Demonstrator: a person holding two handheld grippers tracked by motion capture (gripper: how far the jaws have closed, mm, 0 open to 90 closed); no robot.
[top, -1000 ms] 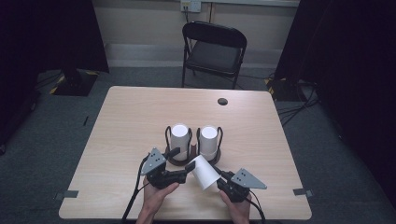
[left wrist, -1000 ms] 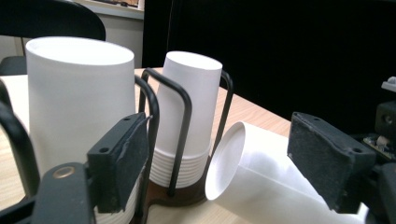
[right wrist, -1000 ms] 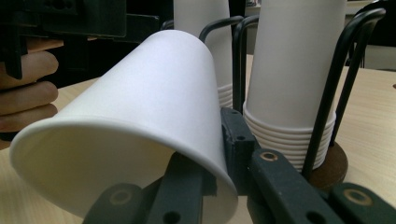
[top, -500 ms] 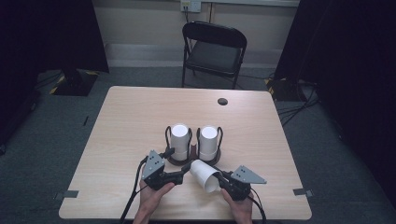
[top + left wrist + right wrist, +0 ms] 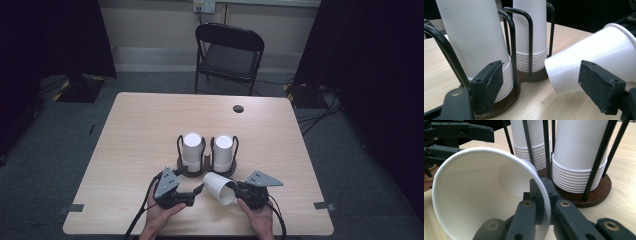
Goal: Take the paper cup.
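Dim room, grey carpet, black folding chair (image 5: 228, 52) behind a light wood-grain table (image 5: 135, 130). Near the front edge sits a dark brown round-lobed wooden holder with black wire uprights (image 5: 206, 172), carrying two upside-down stacks of white paper cups (image 5: 192, 151), side by side.

Right gripper (image 5: 236, 190): jaws pressed together on the rim wall of a single white paper cup (image 5: 219, 187), one pad inside the mouth, one outside. Cup lies tilted on its side just in front of the holder, closed base pointing toward the left gripper, mouth toward the right hand (image 5: 257, 220); it looks lifted clear of the table.

Left gripper (image 5: 199, 190): jaws spread, have just opened a bit wider. In the left gripper view, cup base (image 5: 571, 72) sits between the pads but neither pad touches it; left pad (image 5: 491, 82) is just in front of the near stack's rims.
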